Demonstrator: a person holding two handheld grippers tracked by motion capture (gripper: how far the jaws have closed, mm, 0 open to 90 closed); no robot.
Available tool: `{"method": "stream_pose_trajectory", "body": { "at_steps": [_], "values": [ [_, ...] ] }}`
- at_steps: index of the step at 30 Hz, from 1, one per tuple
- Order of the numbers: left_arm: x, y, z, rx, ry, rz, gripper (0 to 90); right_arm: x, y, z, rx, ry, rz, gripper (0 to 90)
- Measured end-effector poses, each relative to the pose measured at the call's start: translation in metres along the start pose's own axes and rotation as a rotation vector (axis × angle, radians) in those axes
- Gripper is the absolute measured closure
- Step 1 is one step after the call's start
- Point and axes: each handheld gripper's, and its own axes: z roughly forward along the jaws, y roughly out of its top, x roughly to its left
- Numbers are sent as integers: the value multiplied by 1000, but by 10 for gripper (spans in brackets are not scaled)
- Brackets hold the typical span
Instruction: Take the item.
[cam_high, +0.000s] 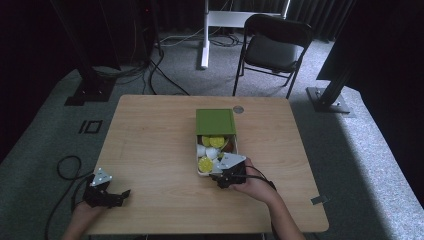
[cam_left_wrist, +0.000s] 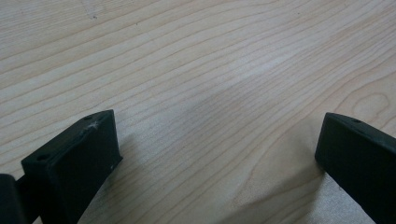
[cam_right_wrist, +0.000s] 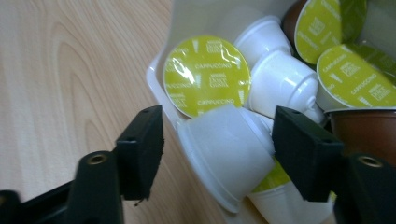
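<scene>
surface: pale wood table (cam_high: 150, 150) | room: grey carpet (cam_high: 45, 130), black chair (cam_high: 275, 47) | left tongs (cam_left_wrist: 215, 154) apart | right tongs (cam_right_wrist: 217, 144) apart

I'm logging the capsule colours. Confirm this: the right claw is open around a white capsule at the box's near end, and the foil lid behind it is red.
Wrong colour: the foil lid is yellow-green, per the right gripper view. The right claw is indeed open around the white capsule at the box's near end.
</scene>
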Motion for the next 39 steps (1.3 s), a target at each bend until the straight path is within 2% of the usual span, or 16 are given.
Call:
{"method": "stream_pose_trajectory", "body": {
  "at_steps": [2, 5, 13, 15, 20, 30, 36, 39],
  "values": [
    [0, 0, 0, 0, 0, 0, 6, -1, 0, 1, 16, -5, -4, 408],
    [0, 0, 0, 0, 0, 0, 5, -2, 1, 2, 28, 3, 3, 411],
    [0, 0, 0, 0, 0, 0, 5, -5, 1, 1, 25, 23, 5, 431],
    [0, 0, 0, 0, 0, 1, 6, -6, 2, 0, 23, 29, 18, 432],
    [0, 0, 0, 0, 0, 0, 5, -8, 3, -2, 3, 46, 39, 434],
    [0, 0, 0, 0, 0, 0, 5, -16, 6, -14, -56, 17, 71, 440],
    [0, 0, 0, -1, 0, 0, 5, -19, 10, -20, -94, 21, 94, 441],
    [0, 0, 0, 0, 0, 0, 5, -19, 12, -24, -107, 19, 90, 442]
  ]
}}
